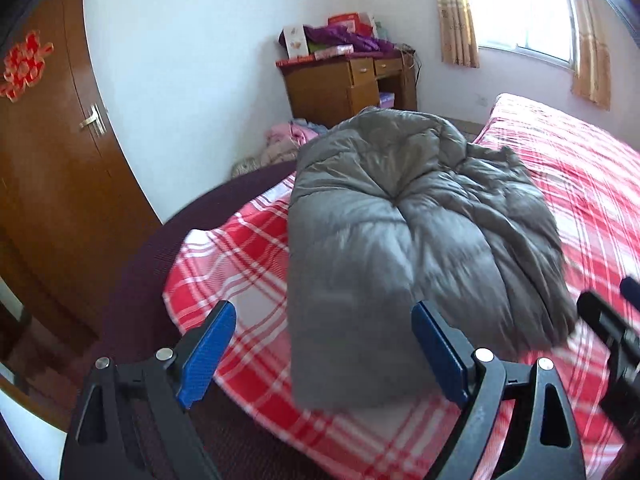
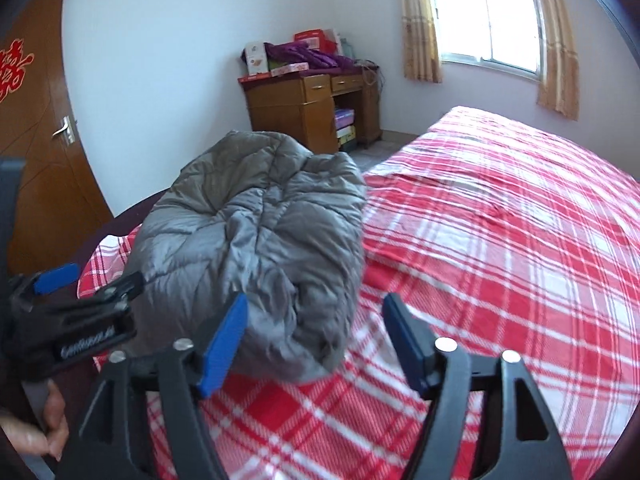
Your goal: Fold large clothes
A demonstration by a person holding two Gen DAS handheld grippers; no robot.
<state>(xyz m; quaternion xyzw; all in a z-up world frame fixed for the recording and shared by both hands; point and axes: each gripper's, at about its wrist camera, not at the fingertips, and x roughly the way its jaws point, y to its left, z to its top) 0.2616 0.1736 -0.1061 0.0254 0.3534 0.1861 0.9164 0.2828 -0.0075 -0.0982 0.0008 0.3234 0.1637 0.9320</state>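
Observation:
A grey quilted jacket (image 1: 400, 220) (image 2: 256, 232) lies folded into a puffy bundle on the bed's red-and-white plaid sheet (image 1: 580, 200) (image 2: 500, 240), near the sheet's left corner. My left gripper (image 1: 323, 308) hovers open just short of the bundle's near edge, and neither blue pad presses on the fabric. My right gripper (image 2: 315, 300) is open too, its left pad close to the bundle's rumpled near right end and its right pad over bare sheet. Each gripper shows at the edge of the other's view: the right gripper (image 1: 612, 332) and the left gripper (image 2: 92, 278).
A dark bed edge (image 1: 152, 264) borders the sheet on the left. Beyond stand a brown door (image 1: 60, 152), a wooden desk (image 1: 344, 84) piled with boxes and purple cloth, and a curtained window (image 2: 488, 28). Pink clothes (image 1: 284, 140) lie on the floor. A hand (image 2: 52, 428) grips the left handle.

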